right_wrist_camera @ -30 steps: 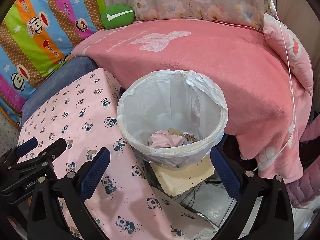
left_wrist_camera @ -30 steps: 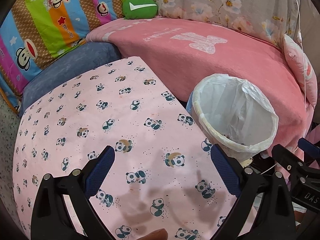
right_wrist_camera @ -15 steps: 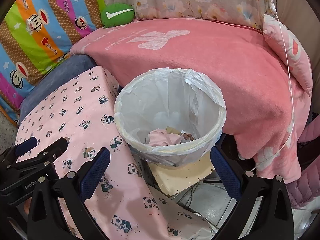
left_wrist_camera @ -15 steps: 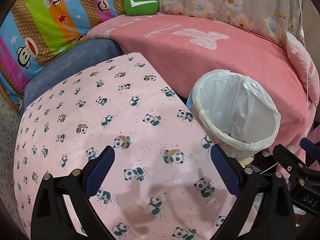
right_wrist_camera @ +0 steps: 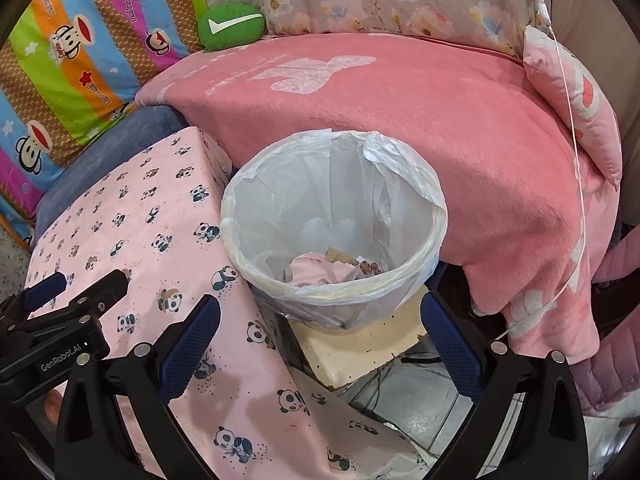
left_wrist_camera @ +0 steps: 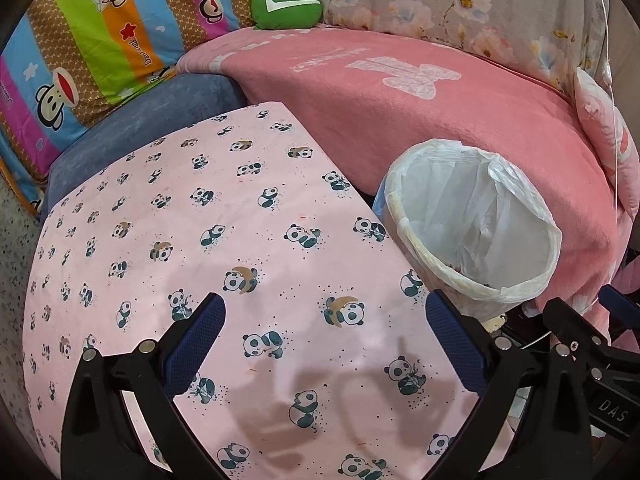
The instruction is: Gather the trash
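Both grippers, left (left_wrist_camera: pixel 322 334) and right (right_wrist_camera: pixel 320 328), hang released, jaws empty. In the bin (right_wrist_camera: pixel 434 236), the trash (right_wrist_camera: pixel 320 270) looks soft and light; pinch a fold.

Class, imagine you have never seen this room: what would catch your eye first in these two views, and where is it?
First, the white-lined trash bin in the middle, wedged between the panda-print cloth and the pink blanket, with crumpled pink trash at its bottom. Next, the bright striped monkey quilt at upper left. Both grippers, left and right, are open and empty.
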Demonstrator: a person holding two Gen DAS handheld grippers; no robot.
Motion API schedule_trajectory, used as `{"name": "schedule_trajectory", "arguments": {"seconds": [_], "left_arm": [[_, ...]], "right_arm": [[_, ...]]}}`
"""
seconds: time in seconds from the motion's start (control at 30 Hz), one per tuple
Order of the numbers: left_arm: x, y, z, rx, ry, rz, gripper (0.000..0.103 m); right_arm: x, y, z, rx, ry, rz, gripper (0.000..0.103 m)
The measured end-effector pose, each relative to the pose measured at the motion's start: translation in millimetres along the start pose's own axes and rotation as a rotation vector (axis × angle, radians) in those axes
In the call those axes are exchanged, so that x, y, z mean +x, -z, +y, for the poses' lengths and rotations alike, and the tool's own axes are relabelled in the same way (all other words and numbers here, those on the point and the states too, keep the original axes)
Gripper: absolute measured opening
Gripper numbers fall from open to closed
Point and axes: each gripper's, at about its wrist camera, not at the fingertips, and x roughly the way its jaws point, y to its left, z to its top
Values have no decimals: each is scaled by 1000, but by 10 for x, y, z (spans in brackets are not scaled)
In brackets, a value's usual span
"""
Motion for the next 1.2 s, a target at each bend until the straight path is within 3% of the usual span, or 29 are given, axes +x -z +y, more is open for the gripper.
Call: {"name": "schedule_trajectory", "arguments": {"seconds": [1.2], "left_arm": [[27,50,-66,26,-3,5,96]], "right_arm": [[29,41,-40,3,2,4,98]]}}
